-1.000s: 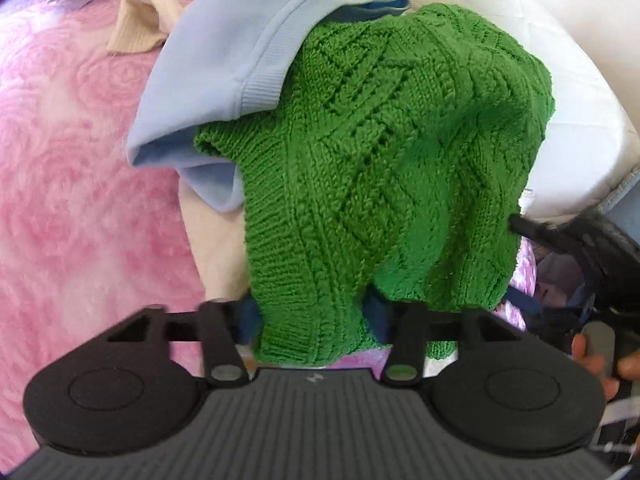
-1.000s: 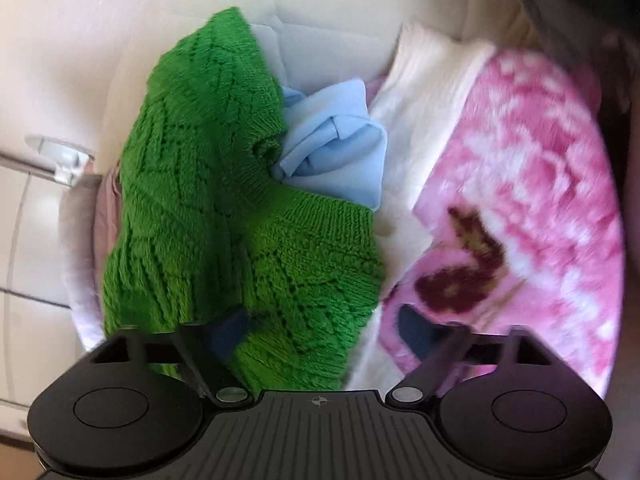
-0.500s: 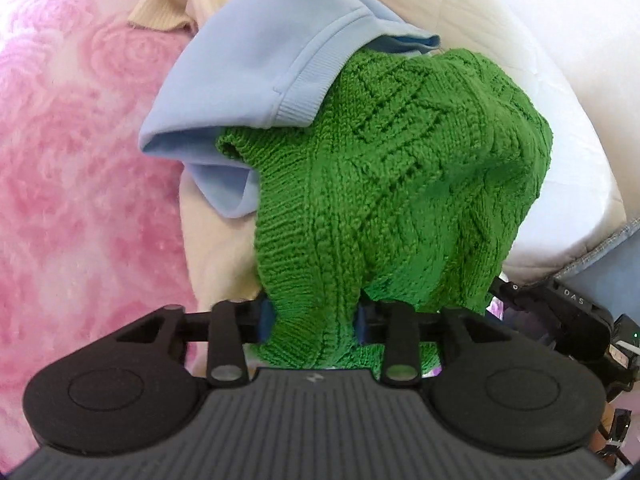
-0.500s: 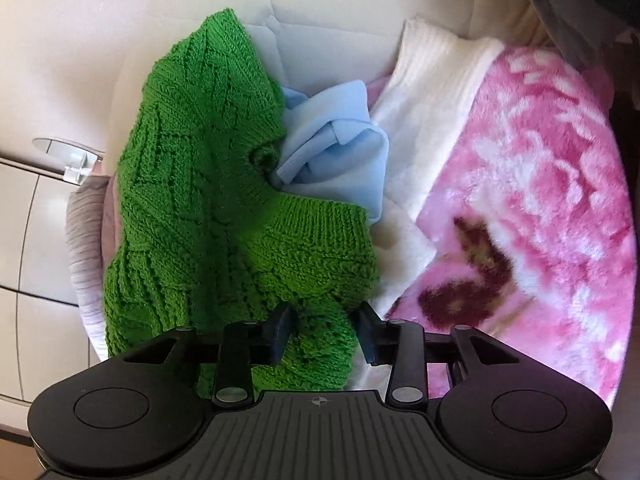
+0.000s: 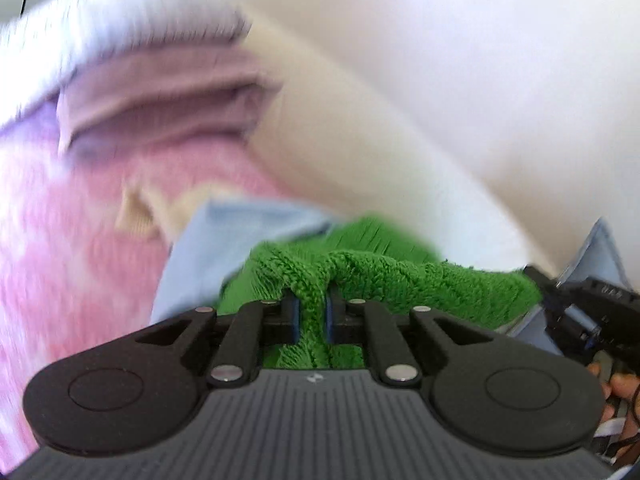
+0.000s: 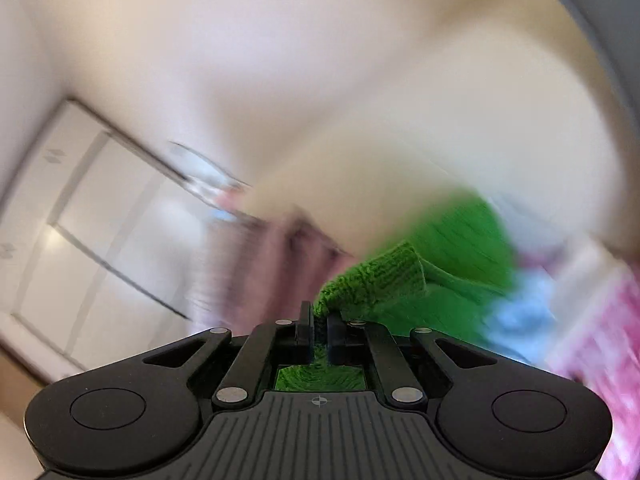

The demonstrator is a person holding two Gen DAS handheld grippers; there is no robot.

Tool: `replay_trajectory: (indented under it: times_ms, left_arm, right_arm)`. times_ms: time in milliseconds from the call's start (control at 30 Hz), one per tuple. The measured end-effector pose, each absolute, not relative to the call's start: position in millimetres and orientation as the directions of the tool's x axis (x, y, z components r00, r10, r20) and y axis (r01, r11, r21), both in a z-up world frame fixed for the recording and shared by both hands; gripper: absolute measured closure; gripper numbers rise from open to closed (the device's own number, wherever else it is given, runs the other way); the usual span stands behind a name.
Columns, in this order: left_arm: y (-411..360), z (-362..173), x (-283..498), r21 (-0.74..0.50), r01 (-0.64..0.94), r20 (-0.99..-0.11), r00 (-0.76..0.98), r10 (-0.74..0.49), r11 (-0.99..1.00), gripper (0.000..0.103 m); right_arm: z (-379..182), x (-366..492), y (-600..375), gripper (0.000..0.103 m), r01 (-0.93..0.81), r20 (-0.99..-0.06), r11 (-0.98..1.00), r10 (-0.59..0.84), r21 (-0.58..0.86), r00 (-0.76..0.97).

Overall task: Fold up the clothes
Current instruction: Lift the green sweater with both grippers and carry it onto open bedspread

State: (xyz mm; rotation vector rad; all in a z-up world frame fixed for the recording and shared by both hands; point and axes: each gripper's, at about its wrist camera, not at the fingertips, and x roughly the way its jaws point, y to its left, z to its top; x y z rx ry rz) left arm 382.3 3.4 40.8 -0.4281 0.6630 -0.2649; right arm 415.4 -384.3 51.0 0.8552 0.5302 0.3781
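A green knitted sweater (image 5: 400, 276) hangs stretched between both grippers, lifted off the pile. My left gripper (image 5: 311, 312) is shut on a bunched fold of its edge. In the right wrist view my right gripper (image 6: 319, 326) is shut on another edge of the green sweater (image 6: 384, 280), with knit showing below the fingers. The right gripper (image 5: 588, 312) also shows at the right edge of the left wrist view. Both views are blurred by motion.
A light blue garment (image 5: 224, 240) lies just under the sweater, on a pink blanket (image 5: 60, 248). A cream cloth (image 5: 140, 208) and a mauve folded garment (image 5: 160, 96) lie beyond. A large cream cushion (image 5: 400, 100) fills the back. White cabinet doors (image 6: 80, 240) stand at left.
Both grippers closed on the green sweater's edge and rose sharply, pulling it up off the pile. The views tilted upward, and more of the cushion and the cabinet came into sight.
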Motion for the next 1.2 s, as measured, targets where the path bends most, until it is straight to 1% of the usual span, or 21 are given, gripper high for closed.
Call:
replay_trajectory:
  times_ms: [200,367,567,767,800,833,867,900,933,967,1000,1033,1067,1100,1133,1200]
  left_arm:
    - [21,127,367,-0.434,0.133,-0.386,0.866,-0.317,0.891,0.095]
    - [57,182,330,-0.445,0.087,-0.278,0.933,-0.230,0.891,0.095]
    - [129,241,239,-0.424,-0.056,-0.183,0.983,-0.025,0.904,0.095]
    - [198,312,112,-0.327,-0.238,-0.054,0.971,0.234,0.914,0.095]
    - [208,323,91,-0.308,-0.271,-0.039,0.961,0.273,0.912,0.095]
    - [216,330,73,-0.285,-0.307,-0.041,0.950,0.308,0.908,0.095]
    - [224,335,55,-0.263,-0.345,-0.055,0.938,0.343,0.901,0.094]
    - [233,336,39,-0.247,-0.388,-0.101,0.922,0.375,0.888,0.093]
    - [243,333,26,-0.240,-0.432,-0.166,0.901,0.402,0.870,0.093]
    - [253,326,15,-0.229,-0.479,-0.246,0.871,0.425,0.848,0.091]
    - [265,311,8,-0.215,-0.531,-0.352,0.825,0.442,0.820,0.088]
    - [276,293,1,-0.189,-0.584,-0.460,0.763,0.454,0.790,0.087]
    - [287,267,-5,-0.146,-0.637,-0.569,0.680,0.462,0.757,0.087]
    - [298,241,-12,-0.096,-0.682,-0.665,0.586,0.464,0.725,0.089]
    - [305,215,-20,-0.042,-0.713,-0.736,0.496,0.461,0.700,0.089]
    - [315,166,-35,0.036,-0.741,-0.830,0.352,0.434,0.671,0.089]
  right_arm:
    - [161,437,-351,0.099,-0.326,-0.117,0.610,0.573,0.722,0.811]
    - [233,443,-299,0.099,-0.480,-0.021,0.563,0.663,0.673,0.748]
    - [286,433,-201,0.099,-0.644,0.077,0.411,0.804,0.645,0.590]
    - [320,402,-85,0.099,-0.734,0.166,0.185,0.911,0.653,0.378]
    - [323,395,-64,0.099,-0.737,0.159,0.159,0.926,0.657,0.342]
    - [320,389,-38,0.099,-0.727,0.101,0.168,0.945,0.666,0.311]
    - [318,383,-12,0.098,-0.718,0.042,0.177,0.960,0.673,0.277]
    - [315,378,14,0.098,-0.708,-0.017,0.187,0.970,0.680,0.241]
    - [312,372,40,0.094,-0.700,-0.075,0.198,0.976,0.687,0.203]
    - [309,366,66,0.086,-0.691,-0.132,0.210,0.978,0.692,0.164]
    - [305,360,93,0.080,-0.684,-0.206,0.235,0.971,0.691,0.126]
    - [293,352,120,0.068,-0.682,-0.311,0.289,0.946,0.672,0.094]
    - [279,342,139,0.062,-0.683,-0.384,0.328,0.920,0.652,0.075]
    - [261,329,153,0.061,-0.685,-0.438,0.358,0.897,0.635,0.063]
    - [241,316,163,0.059,-0.686,-0.488,0.384,0.871,0.618,0.048]
    - [205,291,177,0.057,-0.681,-0.581,0.435,0.814,0.589,0.017]
